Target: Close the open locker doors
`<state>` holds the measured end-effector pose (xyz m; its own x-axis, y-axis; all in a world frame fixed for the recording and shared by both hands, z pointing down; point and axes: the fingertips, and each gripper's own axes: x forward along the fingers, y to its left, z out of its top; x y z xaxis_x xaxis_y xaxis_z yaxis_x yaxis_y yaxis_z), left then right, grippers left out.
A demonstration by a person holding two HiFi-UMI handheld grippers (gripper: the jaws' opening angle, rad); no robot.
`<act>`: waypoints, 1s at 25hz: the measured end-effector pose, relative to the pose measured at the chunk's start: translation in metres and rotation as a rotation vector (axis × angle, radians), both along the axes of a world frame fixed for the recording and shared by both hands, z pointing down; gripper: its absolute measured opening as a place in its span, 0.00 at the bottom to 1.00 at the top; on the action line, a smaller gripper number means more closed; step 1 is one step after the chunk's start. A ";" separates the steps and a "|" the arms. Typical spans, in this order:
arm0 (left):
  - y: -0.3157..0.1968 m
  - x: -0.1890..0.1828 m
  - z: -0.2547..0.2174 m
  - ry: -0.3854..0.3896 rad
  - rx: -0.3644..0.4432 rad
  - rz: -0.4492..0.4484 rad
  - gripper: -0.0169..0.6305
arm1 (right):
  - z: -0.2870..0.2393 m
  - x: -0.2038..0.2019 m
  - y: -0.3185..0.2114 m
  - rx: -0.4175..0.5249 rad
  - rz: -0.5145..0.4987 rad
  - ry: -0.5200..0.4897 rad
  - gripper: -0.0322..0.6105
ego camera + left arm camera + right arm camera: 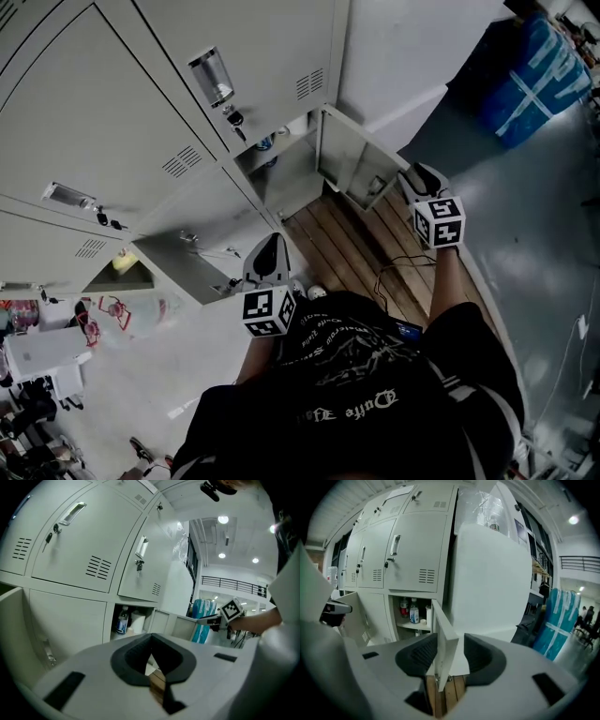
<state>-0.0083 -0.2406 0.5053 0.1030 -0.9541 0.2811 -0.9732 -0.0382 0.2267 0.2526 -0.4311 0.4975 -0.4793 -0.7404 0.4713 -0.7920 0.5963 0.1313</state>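
Right gripper view: the right gripper [446, 654], arm stretched forward, has its jaws spread either side of the free edge of the right locker door [443, 634], which is swung wide. The left gripper [151, 644], jaws together and empty, hangs beside the open left locker door [178, 255], with wooden floor [342, 246] between the doors.

No legible text or labels.

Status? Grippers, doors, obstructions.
Right gripper open, straddling edge of right door. Left gripper shut, empty, beside left door. Both doors open. Nothing seen blocking either swing.
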 end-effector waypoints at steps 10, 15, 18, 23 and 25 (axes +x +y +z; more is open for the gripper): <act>0.013 -0.007 0.009 -0.016 -0.040 -0.048 0.04 | 0.012 -0.002 -0.006 -0.029 -0.055 0.013 0.20; 0.016 -0.010 0.010 -0.015 -0.043 -0.065 0.04 | 0.012 -0.017 0.015 -0.043 -0.123 0.011 0.20; 0.017 -0.012 0.011 -0.013 -0.043 -0.071 0.04 | 0.012 -0.033 0.035 -0.057 -0.172 -0.007 0.19; 0.019 -0.014 0.011 -0.015 -0.037 -0.077 0.04 | 0.012 -0.067 0.064 -0.064 -0.252 -0.017 0.20; 0.020 -0.017 0.010 -0.017 -0.033 -0.084 0.04 | 0.012 -0.081 0.073 -0.072 -0.282 -0.039 0.20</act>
<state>-0.0248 -0.2204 0.5156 0.0182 -0.9495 0.3133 -0.9763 0.0507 0.2104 0.1716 -0.3581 0.5096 -0.6805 -0.5407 0.4946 -0.5971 0.8004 0.0535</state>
